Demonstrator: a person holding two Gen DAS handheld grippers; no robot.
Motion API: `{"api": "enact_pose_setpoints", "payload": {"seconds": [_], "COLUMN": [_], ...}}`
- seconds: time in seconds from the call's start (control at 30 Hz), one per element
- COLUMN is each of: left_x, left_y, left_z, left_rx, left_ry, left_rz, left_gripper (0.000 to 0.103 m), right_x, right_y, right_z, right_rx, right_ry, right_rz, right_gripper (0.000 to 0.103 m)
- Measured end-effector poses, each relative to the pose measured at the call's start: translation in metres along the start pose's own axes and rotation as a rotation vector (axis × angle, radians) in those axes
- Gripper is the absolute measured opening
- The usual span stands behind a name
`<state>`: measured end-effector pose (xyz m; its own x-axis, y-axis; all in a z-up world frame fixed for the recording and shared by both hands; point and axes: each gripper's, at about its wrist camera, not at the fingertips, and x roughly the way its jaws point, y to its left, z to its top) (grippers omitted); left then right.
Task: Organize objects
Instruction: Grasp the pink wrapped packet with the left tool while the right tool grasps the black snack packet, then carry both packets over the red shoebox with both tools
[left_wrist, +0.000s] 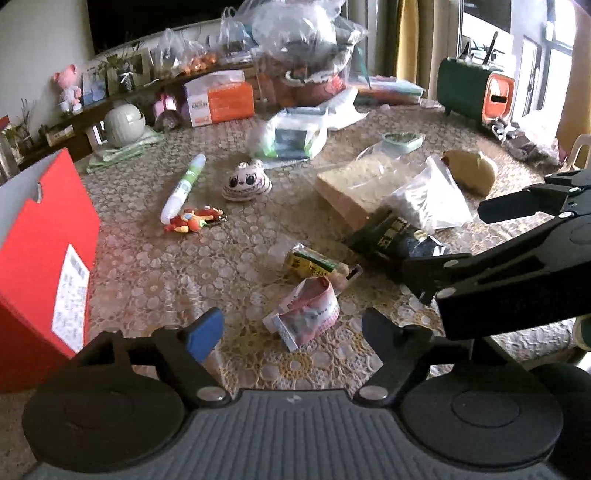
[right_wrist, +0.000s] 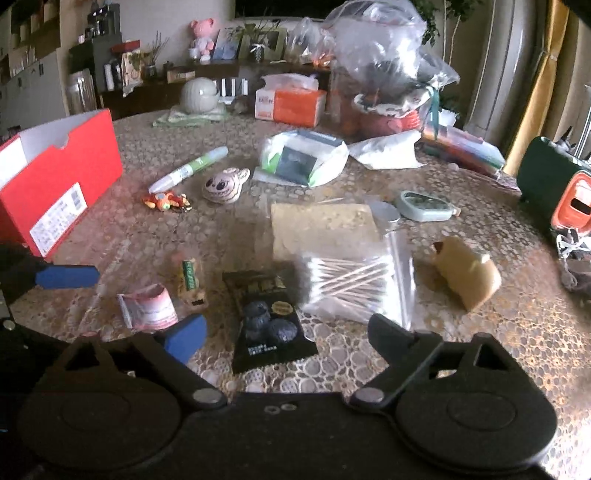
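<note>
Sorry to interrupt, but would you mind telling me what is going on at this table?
A person is tidying a cluttered table with a two-finger tool in each hand. Both are open and hold nothing. The left tool hovers over a crumpled pink packet; the right tool is over a black snack packet. A bag of cotton swabs lies beside it, and an open red box waits at the left edge.

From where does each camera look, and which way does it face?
Left wrist: on the left gripper, looking down across the table at a pink packet; the right gripper enters from the right.
Right wrist: on the right gripper, above a black packet; a left finger shows at left.
Shared: red box, both packets.
</note>
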<state>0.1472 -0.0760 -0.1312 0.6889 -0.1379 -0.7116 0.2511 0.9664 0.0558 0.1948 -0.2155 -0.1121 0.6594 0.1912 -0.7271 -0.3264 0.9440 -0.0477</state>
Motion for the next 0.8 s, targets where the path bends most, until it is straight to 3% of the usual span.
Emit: {"api": "enact_pose_setpoints", "payload": {"seconds": [0.07, 0.1, 0.13, 0.5, 0.8], "left_x": [0.006, 0.007, 0.009, 0.019, 0.018], "left_y": [0.001, 0.001, 0.001, 0.000, -0.002], "left_z": [0.001, 0.001, 0.001, 0.005, 0.005], "left_rx": [0.001, 0.002, 0.003, 0.046, 0.057], "left_ry": [0.001, 0.002, 0.003, 0.000, 0.000], "left_rz": [-0.004, -0.009, -0.012, -0.066, -0.066], "left_gripper": [0.082, 0.082, 0.082, 0.053, 0.039], "right_x": [0.008, 0.012, 0.016, 0.029, 0.027], "right_y": [-0.001, -0.001, -0.001, -0.001, -0.003], "right_z": [0.002, 0.002, 0.002, 0.003, 0.004], "right_rx": [0.001, 0.003, 0.008, 0.041, 0.066], "right_ry": [0.017, 0.030, 0.044, 0.078, 0.088], "right_rz": [0.004, 0.003, 0.001, 0.039, 0.052], "right_gripper": [0.077, 0.063, 0.060, 0.053, 0.049]}}
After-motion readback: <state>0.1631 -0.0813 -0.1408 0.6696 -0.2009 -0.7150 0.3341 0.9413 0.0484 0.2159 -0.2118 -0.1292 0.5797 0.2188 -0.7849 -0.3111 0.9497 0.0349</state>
